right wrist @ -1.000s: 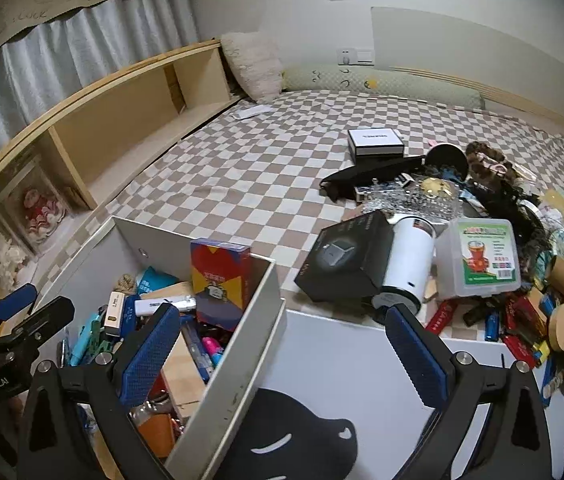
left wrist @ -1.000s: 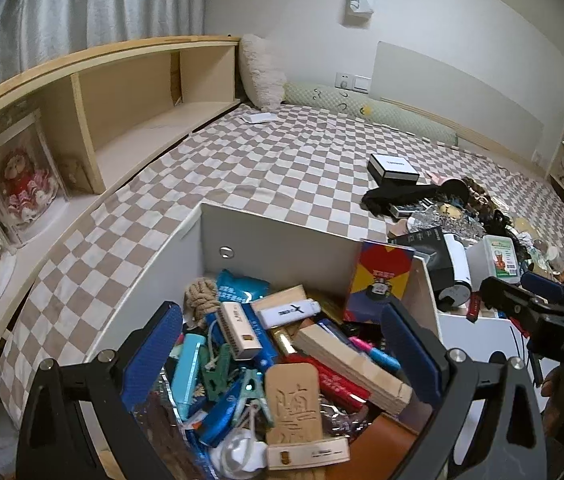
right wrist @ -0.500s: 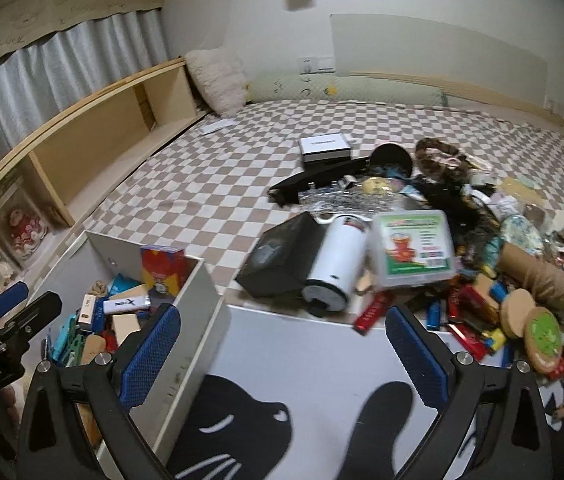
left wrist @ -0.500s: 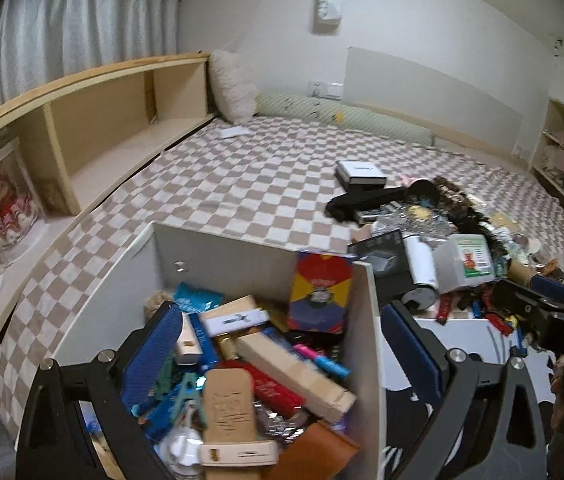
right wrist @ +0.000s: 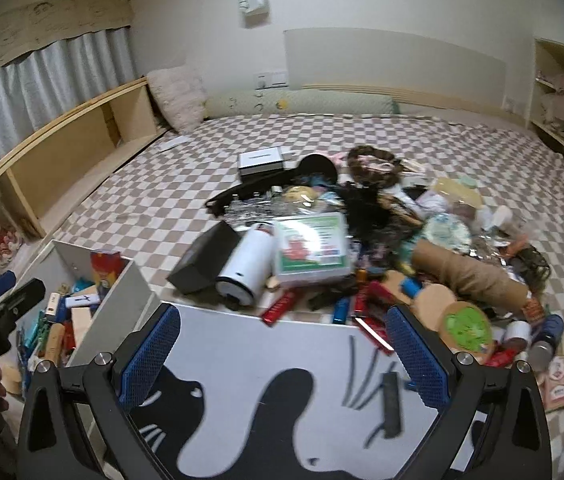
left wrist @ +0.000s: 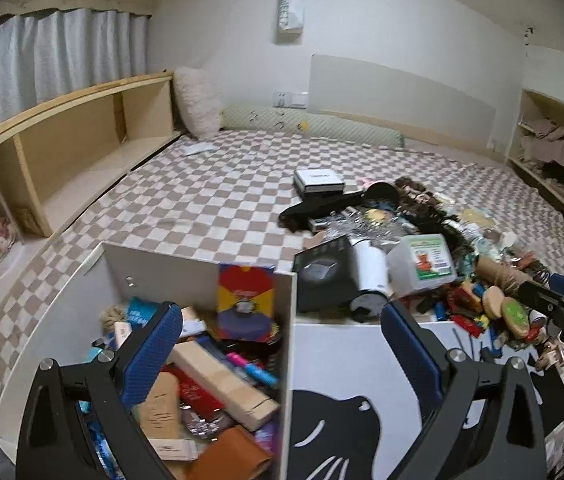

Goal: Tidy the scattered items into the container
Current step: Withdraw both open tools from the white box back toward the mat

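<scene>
While both claws hang spread and empty, the left gripper (left wrist: 282,356) hovers over the half-filled white bin (left wrist: 197,264), apparently done dropping, and the right gripper (right wrist: 282,356) faces the heaped clutter (right wrist: 362,248) just beyond, presumably choosing.

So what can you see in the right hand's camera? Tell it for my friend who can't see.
The open right gripper hovers empty over a white board with a black cat picture. Beyond it, a messy pile of small things lies on a checkered bed, including a white cylinder and a black box. At left is a white container already holding items.
</scene>
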Tool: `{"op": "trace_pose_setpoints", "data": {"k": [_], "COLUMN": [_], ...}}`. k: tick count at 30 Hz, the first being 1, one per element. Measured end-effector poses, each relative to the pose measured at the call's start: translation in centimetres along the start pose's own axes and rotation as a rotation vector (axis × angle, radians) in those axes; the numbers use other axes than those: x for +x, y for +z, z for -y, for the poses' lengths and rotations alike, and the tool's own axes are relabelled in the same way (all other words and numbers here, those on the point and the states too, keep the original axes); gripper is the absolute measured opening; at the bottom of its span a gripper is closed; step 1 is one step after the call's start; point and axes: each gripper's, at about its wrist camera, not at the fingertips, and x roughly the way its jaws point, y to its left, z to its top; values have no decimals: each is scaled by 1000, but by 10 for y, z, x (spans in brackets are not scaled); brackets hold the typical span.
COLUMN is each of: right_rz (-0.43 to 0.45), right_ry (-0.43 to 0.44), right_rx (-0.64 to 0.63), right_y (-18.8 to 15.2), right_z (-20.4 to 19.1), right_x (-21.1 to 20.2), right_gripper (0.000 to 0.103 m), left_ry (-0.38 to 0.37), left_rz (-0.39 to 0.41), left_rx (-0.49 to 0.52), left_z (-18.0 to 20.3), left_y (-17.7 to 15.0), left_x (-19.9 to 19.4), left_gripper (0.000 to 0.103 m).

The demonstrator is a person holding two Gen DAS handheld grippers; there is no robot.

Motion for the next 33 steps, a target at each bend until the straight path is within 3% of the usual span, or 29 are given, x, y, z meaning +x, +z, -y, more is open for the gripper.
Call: {"op": "trace_pose_setpoints", "data": {"k": [9,15,26,33], "right_rz": [1,13,17,-48], "right_ry": [-34,-46,-89,-113], "right_rx": [49,71,72,100], "right_y": [-11,-20,-52,-70], "right_z": [45,71,110,131], "right_x": [-9,-13,-2,21], "right_gripper": [102,103,103,103], "left_ry": [-62,-69,-165,-153], "left_rz": [31,11,-38,-71], "left_rx": [48,36,37,81], "left_z": [35,47,72,93], "left_y": [0,-9,-27,-48], "left_x": [-2,6,22,36], "left_gripper": [100,100,100,100]}}
